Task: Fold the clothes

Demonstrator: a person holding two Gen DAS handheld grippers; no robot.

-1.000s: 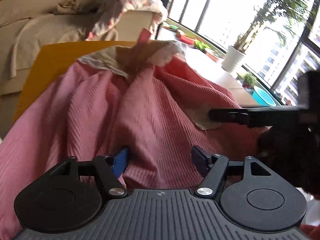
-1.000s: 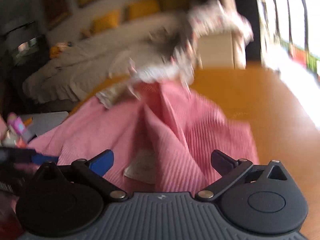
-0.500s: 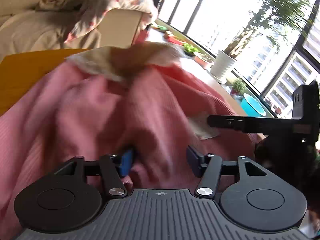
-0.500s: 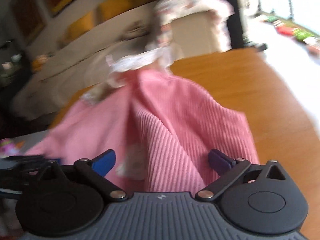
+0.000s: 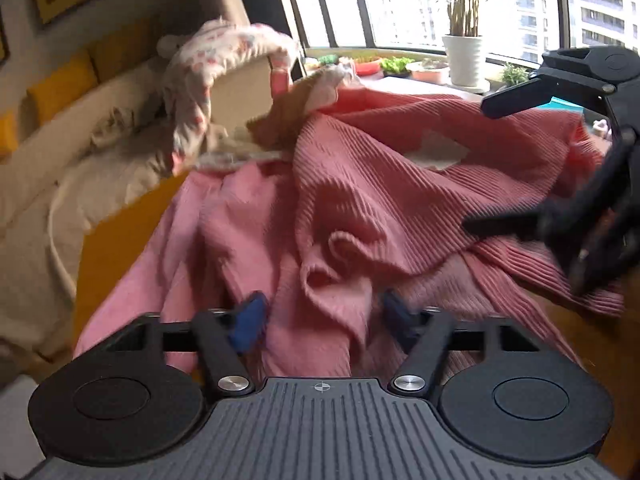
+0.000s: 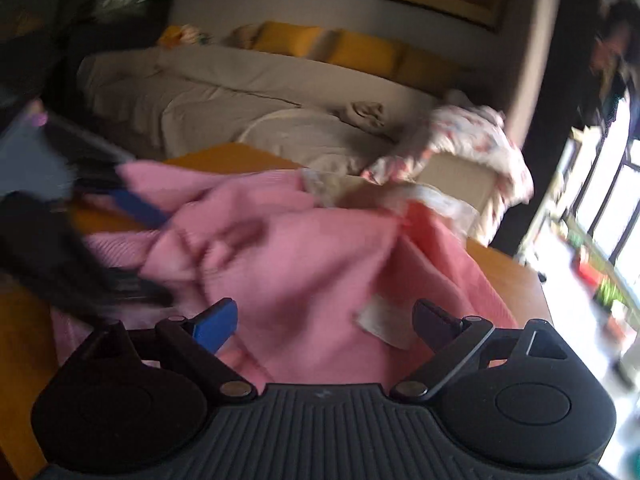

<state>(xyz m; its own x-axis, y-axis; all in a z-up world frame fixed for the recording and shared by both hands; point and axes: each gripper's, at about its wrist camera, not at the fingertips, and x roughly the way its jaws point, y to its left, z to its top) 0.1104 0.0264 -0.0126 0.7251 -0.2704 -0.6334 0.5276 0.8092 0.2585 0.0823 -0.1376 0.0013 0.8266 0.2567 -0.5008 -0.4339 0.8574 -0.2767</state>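
- Left wrist view: I see the pink garment bunched in ridges on the orange table.
- My left gripper has its jaws spread, with cloth heaped between them but not pinched.
- My right gripper is blurred; jaws look wide apart over the garment, gripping nothing.
- A floral cloth is draped over the sofa behind.
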